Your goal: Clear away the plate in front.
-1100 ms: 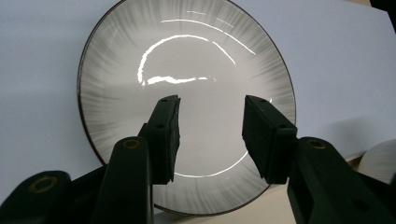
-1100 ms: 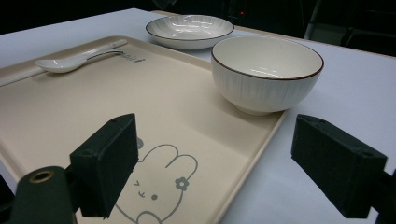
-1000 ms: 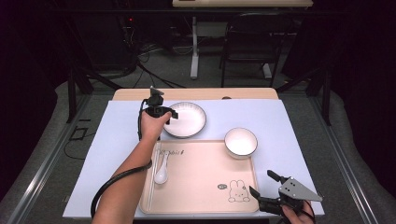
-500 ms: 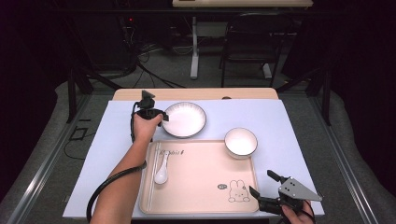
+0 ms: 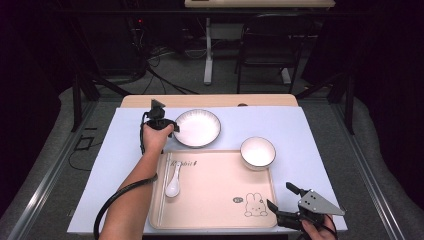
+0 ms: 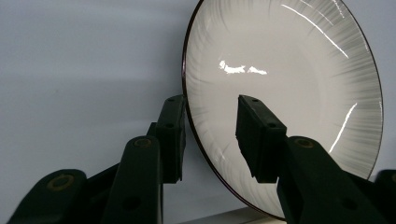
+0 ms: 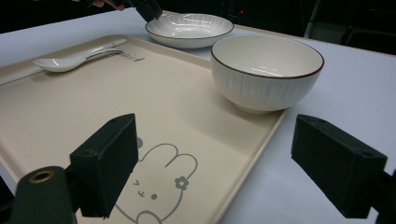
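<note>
The left gripper (image 5: 171, 128) has drawn back to the ribbed plate (image 5: 197, 128)'s left rim, jaws parted astride it, apparently not yet clamped; the right gripper (image 5: 283, 204) idles wide open, empty.

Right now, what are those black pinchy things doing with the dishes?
A person holds one gripper in each hand. The left gripper is at the plate, its jaws open on either side of the rim, not yet closed on it. The right gripper waits open near the tray's corner by the bunny picture. A spoon lies on the tray, and a bowl sits at its far edge.
</note>
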A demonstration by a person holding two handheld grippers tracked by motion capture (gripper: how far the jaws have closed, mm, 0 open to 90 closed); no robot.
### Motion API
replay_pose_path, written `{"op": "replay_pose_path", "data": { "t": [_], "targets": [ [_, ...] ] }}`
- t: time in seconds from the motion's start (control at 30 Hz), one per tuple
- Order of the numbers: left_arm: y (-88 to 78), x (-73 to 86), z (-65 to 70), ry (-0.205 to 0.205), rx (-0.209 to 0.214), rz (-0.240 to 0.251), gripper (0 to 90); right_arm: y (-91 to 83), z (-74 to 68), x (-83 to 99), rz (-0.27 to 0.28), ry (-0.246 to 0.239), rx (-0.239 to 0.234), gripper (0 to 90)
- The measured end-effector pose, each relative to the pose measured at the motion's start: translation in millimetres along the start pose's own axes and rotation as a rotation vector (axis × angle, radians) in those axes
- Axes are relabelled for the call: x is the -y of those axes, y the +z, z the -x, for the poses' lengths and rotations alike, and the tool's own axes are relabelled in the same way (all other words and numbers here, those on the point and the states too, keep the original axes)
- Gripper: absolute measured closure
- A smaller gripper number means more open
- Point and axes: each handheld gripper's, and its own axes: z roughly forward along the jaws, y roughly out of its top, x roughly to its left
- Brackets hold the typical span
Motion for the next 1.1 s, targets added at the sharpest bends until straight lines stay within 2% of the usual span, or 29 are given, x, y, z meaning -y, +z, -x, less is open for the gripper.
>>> {"op": "replay_pose_path", "data": {
  "t": [0.43,0.87,1.1],
  "targets": [
    [17.3,-1.0,-2.4,-0.034,0.008,-0.012,65.7,0.2,0.1,0.1,-0.001,-0.002,0.001,14.3],
    [26.4,-2.2,-5.1,-0.055,0.015,-0.026,70.7,0.3,-0.2,-0.1,-0.001,-0.001,-0.003,14.3],
    [26.3,-3.5,-8.9,-0.082,0.04,-0.032,73.0,0.4,0.0,0.0,-0.002,0.003,-0.002,14.3]
  ]
}}
